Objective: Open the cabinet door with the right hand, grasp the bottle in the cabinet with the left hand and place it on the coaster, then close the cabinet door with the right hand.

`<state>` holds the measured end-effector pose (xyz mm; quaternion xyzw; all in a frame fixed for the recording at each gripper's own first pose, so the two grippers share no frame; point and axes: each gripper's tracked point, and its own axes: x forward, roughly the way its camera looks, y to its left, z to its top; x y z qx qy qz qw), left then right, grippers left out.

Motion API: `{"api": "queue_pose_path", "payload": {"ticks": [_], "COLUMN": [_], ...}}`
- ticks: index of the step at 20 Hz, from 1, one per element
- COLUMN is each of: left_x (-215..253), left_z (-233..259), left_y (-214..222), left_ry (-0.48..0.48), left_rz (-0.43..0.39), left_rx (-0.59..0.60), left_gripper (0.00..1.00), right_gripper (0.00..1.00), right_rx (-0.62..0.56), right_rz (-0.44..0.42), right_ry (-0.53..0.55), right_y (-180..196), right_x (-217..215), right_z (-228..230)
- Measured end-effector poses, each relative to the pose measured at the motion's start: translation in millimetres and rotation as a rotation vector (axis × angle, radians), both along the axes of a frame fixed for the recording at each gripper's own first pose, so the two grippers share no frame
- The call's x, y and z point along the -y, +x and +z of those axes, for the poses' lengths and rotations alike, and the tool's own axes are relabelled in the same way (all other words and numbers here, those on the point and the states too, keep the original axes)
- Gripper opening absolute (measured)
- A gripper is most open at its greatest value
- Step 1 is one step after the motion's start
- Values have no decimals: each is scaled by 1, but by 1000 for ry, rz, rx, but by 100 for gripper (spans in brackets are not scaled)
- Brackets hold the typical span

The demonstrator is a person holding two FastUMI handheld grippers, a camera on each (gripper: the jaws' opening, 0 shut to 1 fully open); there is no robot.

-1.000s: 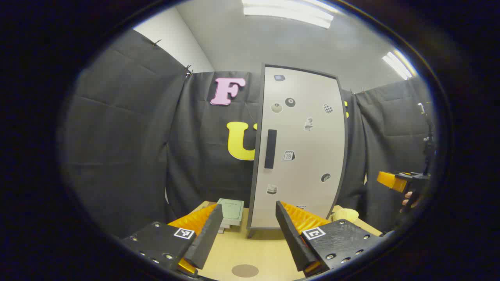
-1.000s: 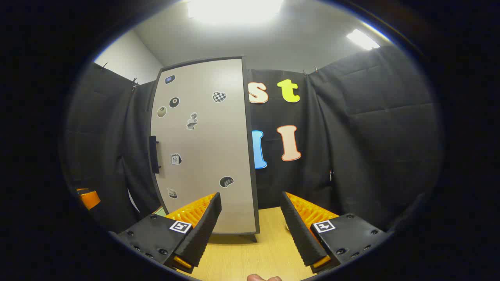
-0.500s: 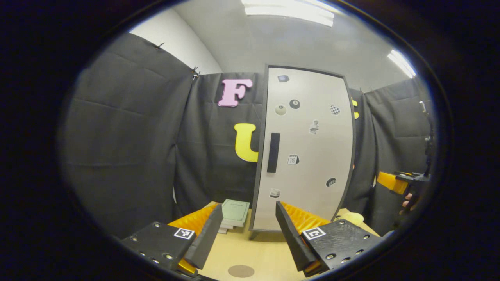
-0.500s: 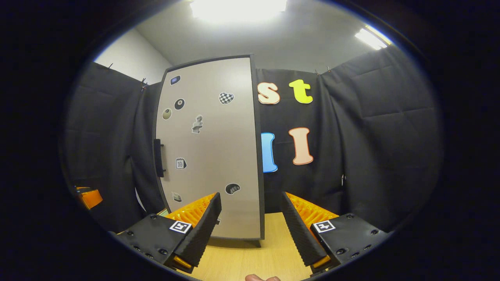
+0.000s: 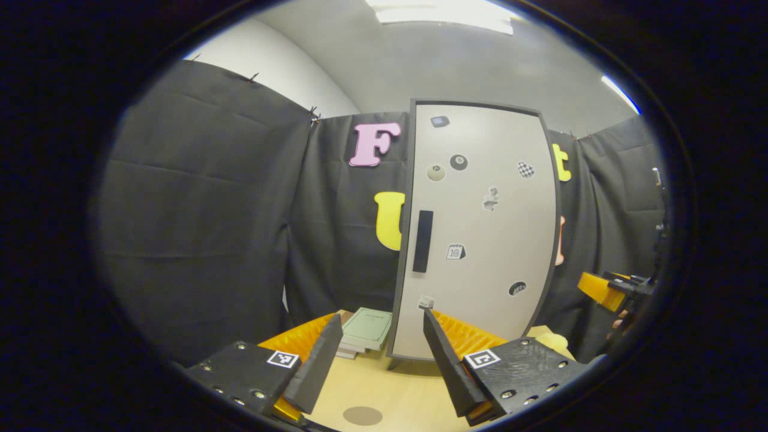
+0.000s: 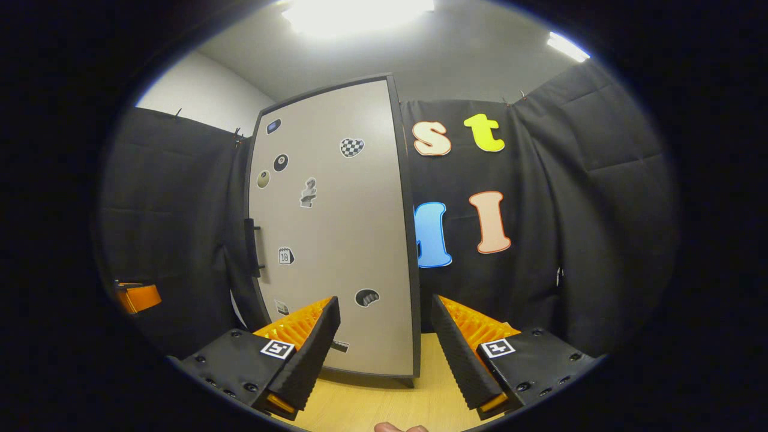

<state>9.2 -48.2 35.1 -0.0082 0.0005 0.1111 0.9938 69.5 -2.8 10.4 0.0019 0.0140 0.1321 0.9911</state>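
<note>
Right gripper point(image 6: 384, 336) fingers wide, empty, facing cabinet door point(image 6: 336, 228); stance suits reach for handle point(image 6: 253, 246) at door's left edge. Left gripper point(image 5: 377, 354) fingers wide, empty, waiting in front of door. Door shut; bottle presumably behind it, hidden. Coaster point(image 5: 362, 415) on surface point(image 5: 396, 390) before door.
</note>
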Motion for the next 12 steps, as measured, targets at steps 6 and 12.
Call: {"api": "queue_pose_path", "payload": {"ticks": [6, 12], "left_x": [-32, -87], "left_z": [-5, -16], "left_y": [11, 3], "left_ry": [-58, -33], "left_rz": [-2, -28], "left_rx": [25, 2], "left_gripper": [82, 84], "right_gripper": [97, 98], "right_rx": [60, 102], "right_rz": [-38, -63], "right_ry": [-1, 24], "right_y": [-1, 6], "right_x": [-11, -62], "right_z": [24, 58]}}
